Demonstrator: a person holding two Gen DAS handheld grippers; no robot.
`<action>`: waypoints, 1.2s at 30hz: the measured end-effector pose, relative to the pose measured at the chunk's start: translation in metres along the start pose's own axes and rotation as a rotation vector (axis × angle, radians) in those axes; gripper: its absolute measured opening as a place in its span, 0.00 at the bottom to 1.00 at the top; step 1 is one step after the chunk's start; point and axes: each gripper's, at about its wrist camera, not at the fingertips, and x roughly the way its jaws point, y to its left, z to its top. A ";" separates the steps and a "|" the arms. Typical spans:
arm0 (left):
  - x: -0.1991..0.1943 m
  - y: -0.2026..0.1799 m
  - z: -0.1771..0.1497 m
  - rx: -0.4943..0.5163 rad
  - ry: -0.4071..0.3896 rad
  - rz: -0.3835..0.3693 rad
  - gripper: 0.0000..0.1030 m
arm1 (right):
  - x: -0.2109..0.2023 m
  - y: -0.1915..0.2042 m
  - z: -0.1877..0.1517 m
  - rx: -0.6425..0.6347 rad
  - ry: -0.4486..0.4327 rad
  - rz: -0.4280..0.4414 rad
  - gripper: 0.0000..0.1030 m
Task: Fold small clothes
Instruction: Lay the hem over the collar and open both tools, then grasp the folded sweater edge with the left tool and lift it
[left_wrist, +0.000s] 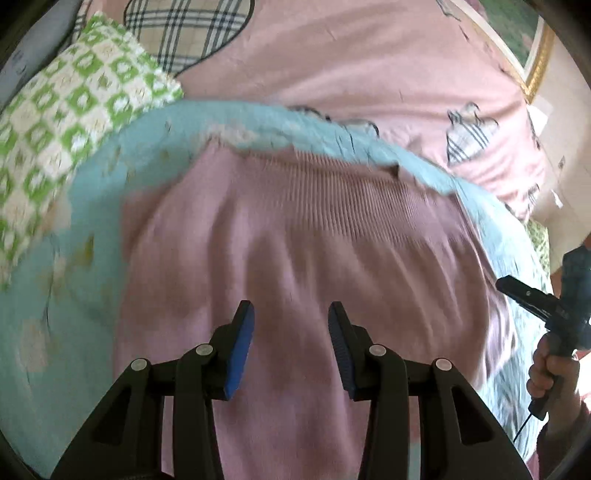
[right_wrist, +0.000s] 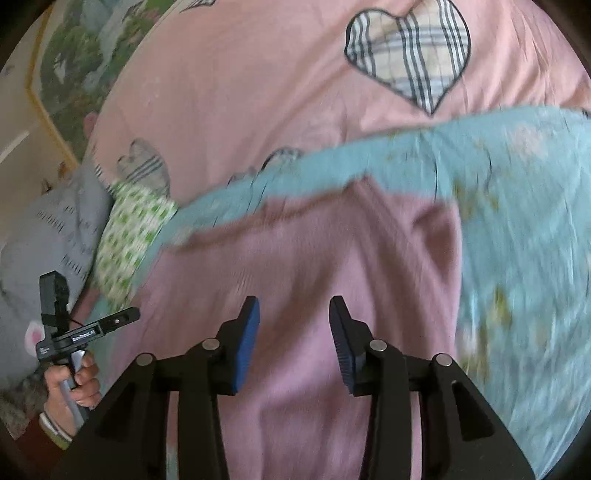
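Observation:
A mauve knitted garment (left_wrist: 303, 258) with a ribbed hem lies spread on a light blue floral cloth (left_wrist: 74, 266), and shows in the right wrist view too as the mauve garment (right_wrist: 314, 258) on the blue cloth (right_wrist: 517, 221). My left gripper (left_wrist: 291, 314) hovers over the garment's middle, jaws apart, nothing between the blue pads. My right gripper (right_wrist: 294, 310) also stands open above the garment, empty. Each gripper appears at the edge of the other's view, held in a hand: the right one (left_wrist: 532, 299), the left one (right_wrist: 92, 328).
A pink bedspread (right_wrist: 258, 92) with plaid hearts covers the bed behind. A green-and-white checked cloth (left_wrist: 62, 122) lies at the blue cloth's left end, beside a grey pillow (right_wrist: 55, 229). A gold-framed picture (left_wrist: 535, 55) stands at the far right edge.

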 end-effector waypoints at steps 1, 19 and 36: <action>-0.001 0.002 -0.011 -0.006 0.009 0.009 0.41 | -0.003 -0.002 -0.012 0.008 0.022 -0.004 0.42; -0.067 0.042 -0.098 -0.284 -0.023 0.009 0.54 | -0.080 -0.032 -0.088 0.161 -0.053 -0.092 0.46; -0.042 0.076 -0.128 -0.676 -0.160 -0.160 0.61 | -0.082 0.029 -0.149 0.130 -0.059 0.093 0.51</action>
